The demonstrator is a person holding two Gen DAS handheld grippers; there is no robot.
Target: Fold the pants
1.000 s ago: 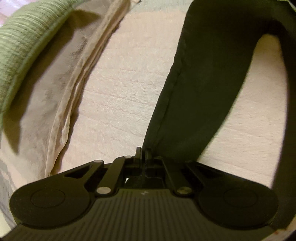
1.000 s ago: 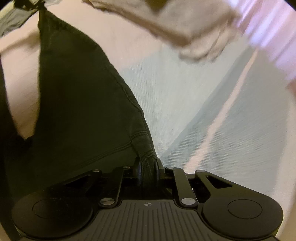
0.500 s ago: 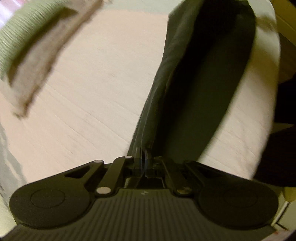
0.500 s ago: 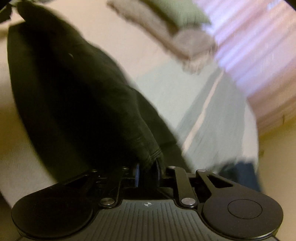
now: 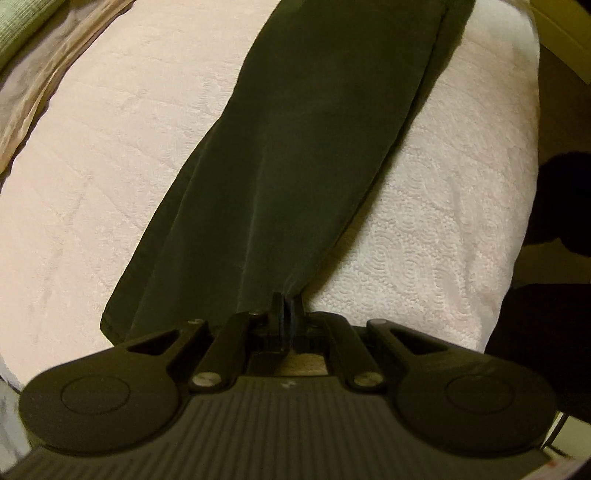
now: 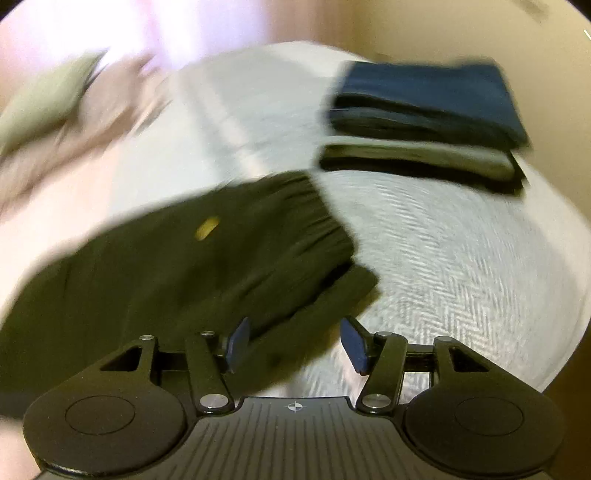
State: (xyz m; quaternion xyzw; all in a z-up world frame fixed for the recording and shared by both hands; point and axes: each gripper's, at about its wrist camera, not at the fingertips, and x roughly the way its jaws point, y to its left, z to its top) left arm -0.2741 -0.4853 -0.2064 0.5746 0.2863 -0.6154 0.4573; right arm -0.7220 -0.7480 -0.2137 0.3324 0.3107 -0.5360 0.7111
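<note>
Bed surface: pale pink quilted cover point(image 5: 122, 155) with a stitched scallop pattern, running up to a rounded edge on the right of the left wrist view. Upper left corner: green ribbed pillow point(image 5: 18, 22) lying on a crumpled beige sheet point(image 5: 33, 85). Right wrist view, blurred: grey-white herringbone blanket point(image 6: 443, 280) adjoining the pink cover. On it, far side, a stack of folded clothes point(image 6: 424, 122): blue piece on top, dark and grey pieces beneath. Cream wall point(image 6: 443, 29) behind the stack.

Home bedroom: quilted white bed point(image 5: 122, 155) under the fingers, pillow point(image 5: 22, 22) far left, folded clothes stack point(image 6: 428, 122) beyond.
</note>
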